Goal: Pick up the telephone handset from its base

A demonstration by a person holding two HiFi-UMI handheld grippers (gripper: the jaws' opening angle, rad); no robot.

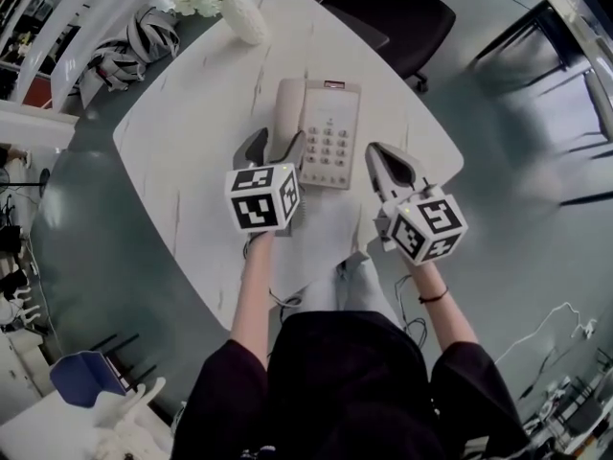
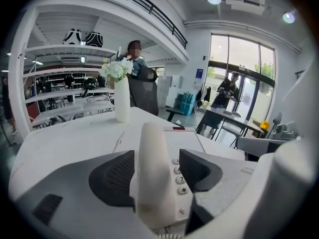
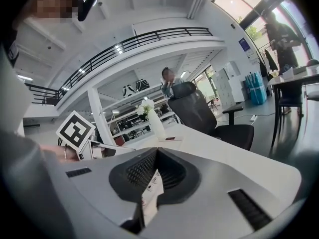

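Observation:
A beige telephone base [image 1: 332,137] with a keypad lies on the white marble table [image 1: 182,142]. Its handset [image 1: 286,111] rests in the cradle along the base's left side. My left gripper [image 1: 276,148] stands open, one jaw on either side of the handset's near end. In the left gripper view the handset [image 2: 153,153] runs up between the dark pads [image 2: 115,178], with keys showing in the gap on the right. My right gripper [image 1: 377,153] is shut and empty, just right of the base's near corner. Its pads [image 3: 142,168] meet at the tip.
A white vase of flowers [image 1: 241,10] stands at the table's far edge. A black office chair [image 1: 395,8] sits behind the table. The phone's coiled cord [image 1: 285,300] hangs off the near edge. People stand in the room's background.

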